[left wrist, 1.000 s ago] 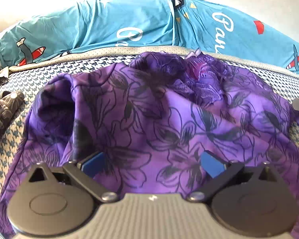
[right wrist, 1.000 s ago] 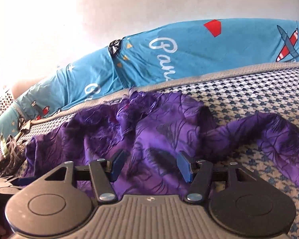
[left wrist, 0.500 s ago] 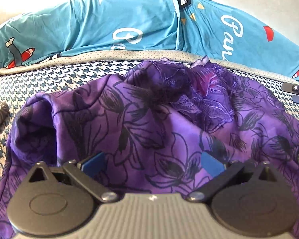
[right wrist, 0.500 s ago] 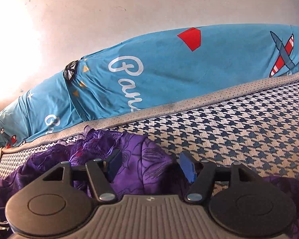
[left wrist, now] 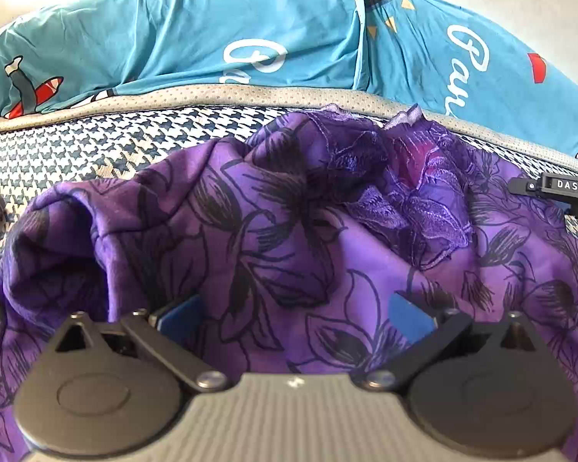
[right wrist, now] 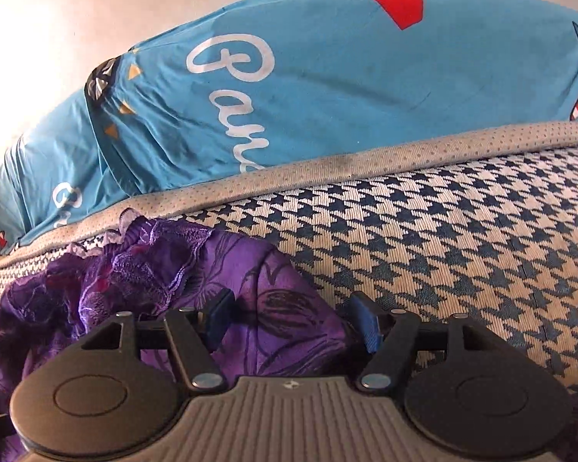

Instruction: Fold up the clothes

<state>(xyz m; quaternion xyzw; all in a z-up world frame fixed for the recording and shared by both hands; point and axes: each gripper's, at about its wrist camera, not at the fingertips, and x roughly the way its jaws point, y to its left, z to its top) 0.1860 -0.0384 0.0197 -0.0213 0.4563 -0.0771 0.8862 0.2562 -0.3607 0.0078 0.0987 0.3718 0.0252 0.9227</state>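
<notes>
A purple garment (left wrist: 289,254) printed with dark outlined flowers lies crumpled across the middle and lower frame of the left wrist view, its lilac lace trim (left wrist: 416,208) bunched upper right of centre, and fills the lower left of the right wrist view.

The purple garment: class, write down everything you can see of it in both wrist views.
The purple garment is thin, slightly shiny cloth printed with black outlined flowers, with a lilac embroidered lace panel near its far edge. It lies crumpled and unfolded in loose ridges on the houndstooth mattress, just short of the blue pillows. The left gripper and right gripper both stand open over it, cloth between their fingers but not pinched.
</notes>
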